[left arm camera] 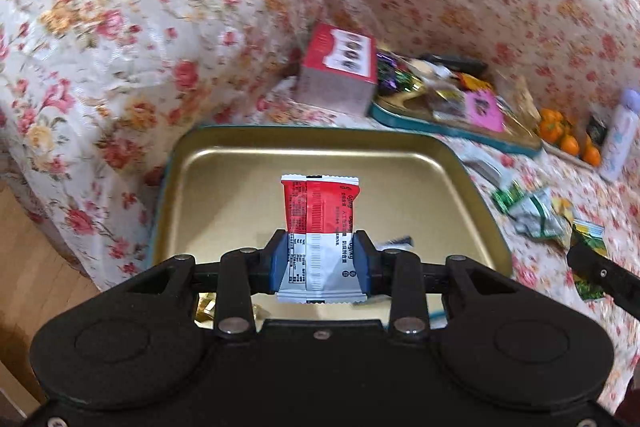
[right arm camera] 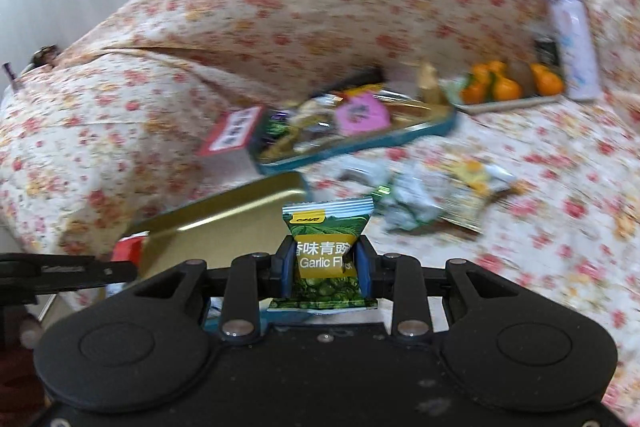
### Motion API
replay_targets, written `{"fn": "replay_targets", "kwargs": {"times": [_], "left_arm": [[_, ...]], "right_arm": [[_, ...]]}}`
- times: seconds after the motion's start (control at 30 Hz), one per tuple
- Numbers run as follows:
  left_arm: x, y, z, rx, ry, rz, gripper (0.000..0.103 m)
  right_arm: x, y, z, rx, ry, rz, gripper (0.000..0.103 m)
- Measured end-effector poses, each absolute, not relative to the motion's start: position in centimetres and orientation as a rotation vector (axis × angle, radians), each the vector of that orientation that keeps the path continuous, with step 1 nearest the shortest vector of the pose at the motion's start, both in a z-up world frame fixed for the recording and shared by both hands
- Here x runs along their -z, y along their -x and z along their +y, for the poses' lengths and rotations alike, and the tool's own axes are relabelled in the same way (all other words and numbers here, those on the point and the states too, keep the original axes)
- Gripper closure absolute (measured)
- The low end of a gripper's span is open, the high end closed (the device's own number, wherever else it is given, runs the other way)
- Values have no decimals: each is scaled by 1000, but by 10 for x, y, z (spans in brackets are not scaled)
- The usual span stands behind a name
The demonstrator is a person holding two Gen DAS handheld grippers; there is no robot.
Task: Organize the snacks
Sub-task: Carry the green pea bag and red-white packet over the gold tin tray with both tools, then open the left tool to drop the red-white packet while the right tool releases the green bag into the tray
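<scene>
While its blue pads press both sides of a red-and-white snack packet (left arm camera: 320,227), the left gripper (left arm camera: 320,251) holds it upright above the gold inside of an open tin tray (left arm camera: 224,167) – the jaws stand partly apart, as wide as the packet. The right gripper (right arm camera: 322,263) is clamped on a green garlic-flavour pea packet (right arm camera: 326,251), pinching it narrow at the waist, just right of that same tray's (right arm camera: 240,211) near corner. Beyond the tray, on the flowered sofa cover (left arm camera: 120,27), a red box (left arm camera: 340,67) leans against a second, teal-rimmed tray (left arm camera: 400,117) heaped with mixed wrapped sweets. Loose green and yellow packets (right arm camera: 432,203) lie crumpled on the cover to the right. Farther right – blurred – are oranges (right arm camera: 508,83) on a flat dish and a pale lilac-capped bottle (right arm camera: 572,39) standing by them.
</scene>
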State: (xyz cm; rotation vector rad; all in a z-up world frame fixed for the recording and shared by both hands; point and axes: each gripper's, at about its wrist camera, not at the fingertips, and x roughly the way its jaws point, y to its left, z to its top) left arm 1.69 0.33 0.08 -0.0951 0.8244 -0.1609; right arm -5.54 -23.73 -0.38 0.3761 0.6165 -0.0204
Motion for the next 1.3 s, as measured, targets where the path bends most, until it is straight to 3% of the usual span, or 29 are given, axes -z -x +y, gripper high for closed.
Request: {"fn": "replay_targets", "kwargs": {"times": [0.6,1.3], "left_arm": [[24,-51,49,59,187,875,60],[31,-61,54,44,185,927,61]], "right_arm": [[20,-13,-121,-188,-255,701,71],[37,-50,-96,-191,-221,734,71]]}}
